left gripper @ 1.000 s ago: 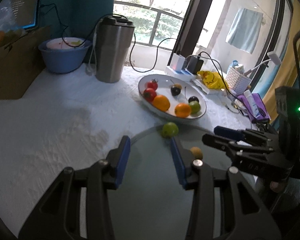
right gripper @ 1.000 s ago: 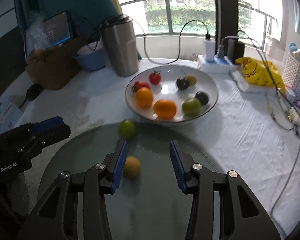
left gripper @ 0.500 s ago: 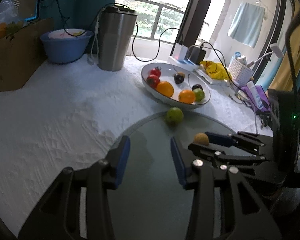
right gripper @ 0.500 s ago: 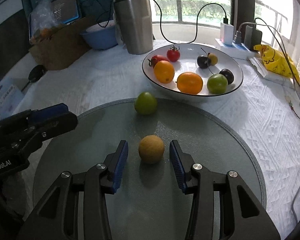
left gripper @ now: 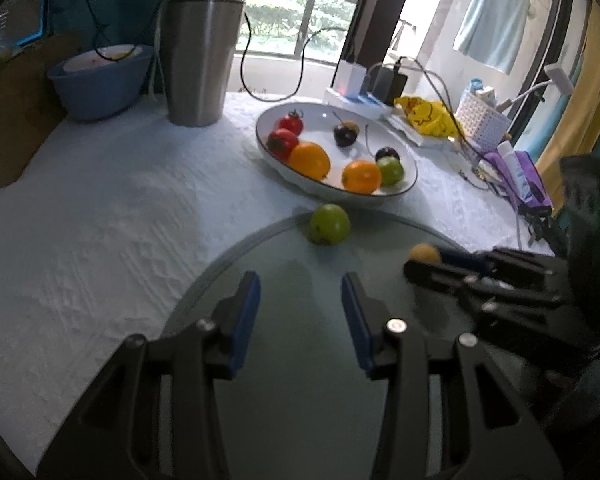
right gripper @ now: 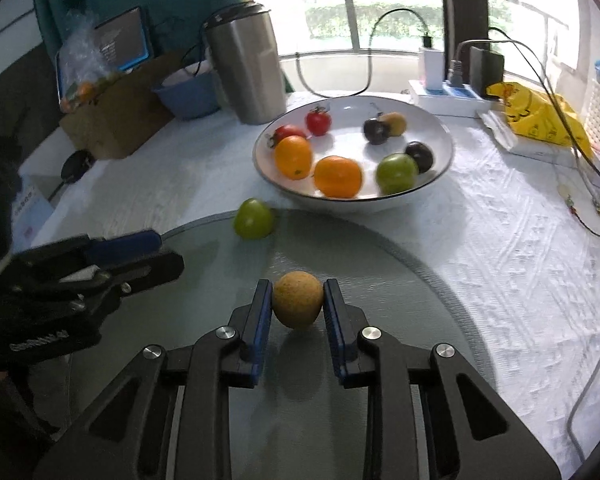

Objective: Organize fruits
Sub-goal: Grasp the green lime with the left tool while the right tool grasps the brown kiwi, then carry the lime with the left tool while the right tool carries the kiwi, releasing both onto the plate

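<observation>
left gripper point(right gripper: 156, 250): jaws parted, nothing between them, held over the left of the round glass board point(right gripper: 400, 264). green fruit point(right gripper: 254, 219): on the board's far edge, just before the white bowl point(right gripper: 440, 120) of fruit. right gripper point(right gripper: 298, 300): pads clamped on a small tan fruit point(right gripper: 298, 299) resting on the glass.

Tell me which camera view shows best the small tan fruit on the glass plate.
The right wrist view: the small tan fruit sits centred and whole between the right gripper pads. In the left wrist view only its top shows, behind that gripper's finger.
</observation>
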